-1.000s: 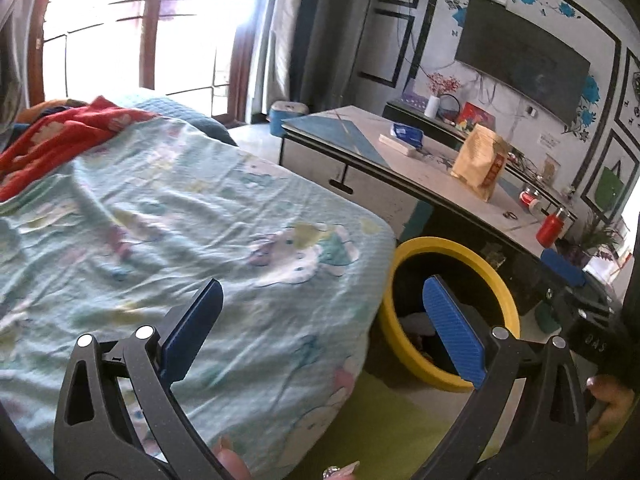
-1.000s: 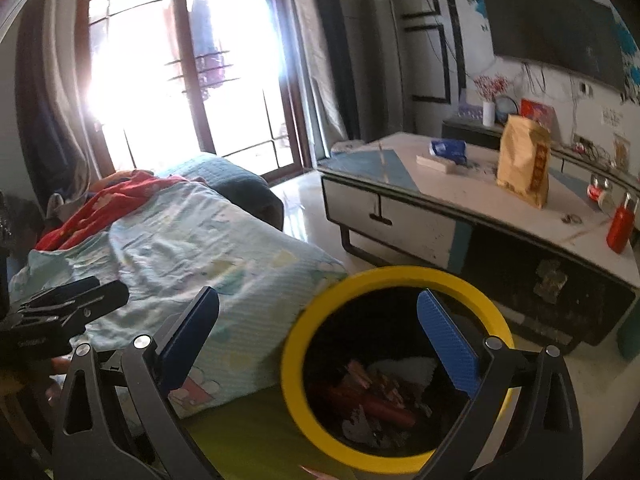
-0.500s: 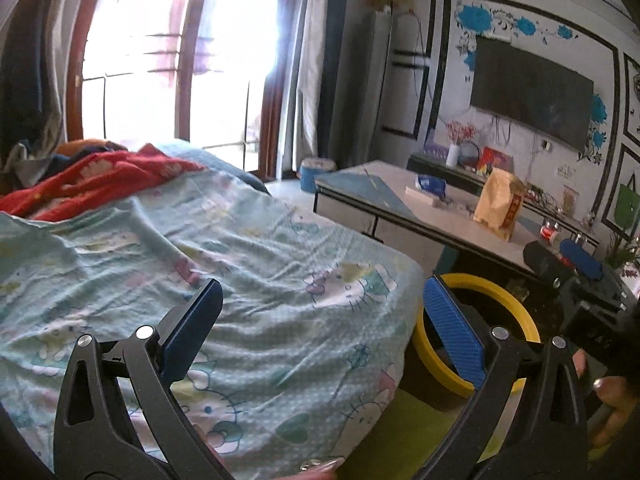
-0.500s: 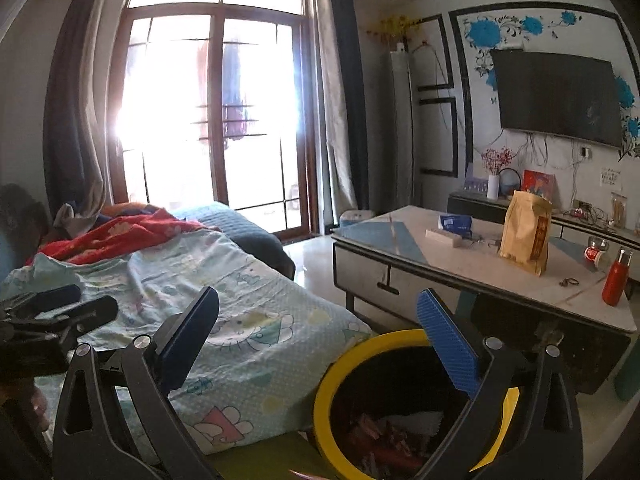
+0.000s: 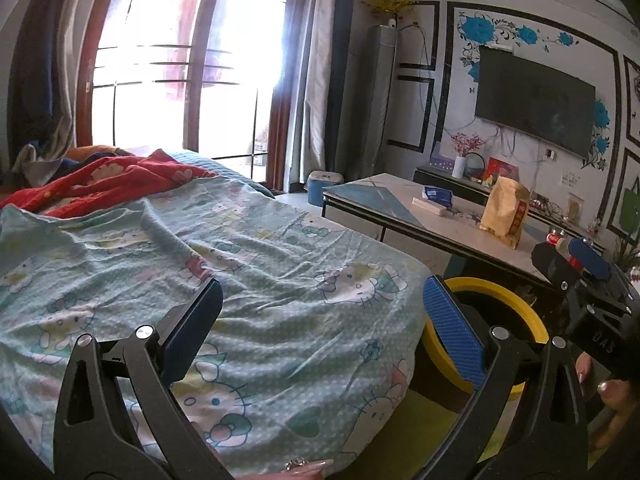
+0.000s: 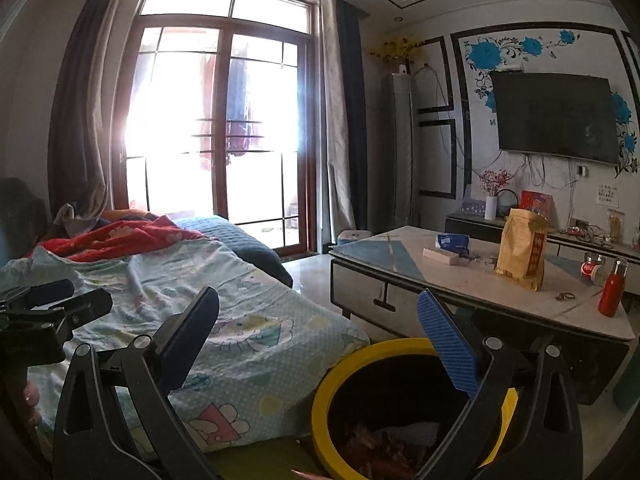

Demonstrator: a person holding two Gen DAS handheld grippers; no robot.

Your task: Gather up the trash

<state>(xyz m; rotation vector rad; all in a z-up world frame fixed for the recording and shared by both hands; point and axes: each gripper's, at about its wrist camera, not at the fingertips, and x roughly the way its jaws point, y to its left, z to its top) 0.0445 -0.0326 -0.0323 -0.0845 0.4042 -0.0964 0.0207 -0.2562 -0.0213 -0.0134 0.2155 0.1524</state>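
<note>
Bin (image 6: 320, 412) contents half hidden — right claw (image 6: 320, 344) blocks them.

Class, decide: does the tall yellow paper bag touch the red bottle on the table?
Apart. The right wrist view shows bare tabletop between the yellow paper bag and the red bottle.

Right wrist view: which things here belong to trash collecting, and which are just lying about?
Job: yellow-rimmed bin with trash inside; left gripper and right gripper, both open and empty.
Lying about: snack bag, red bottle, cartoon sheet.
</note>
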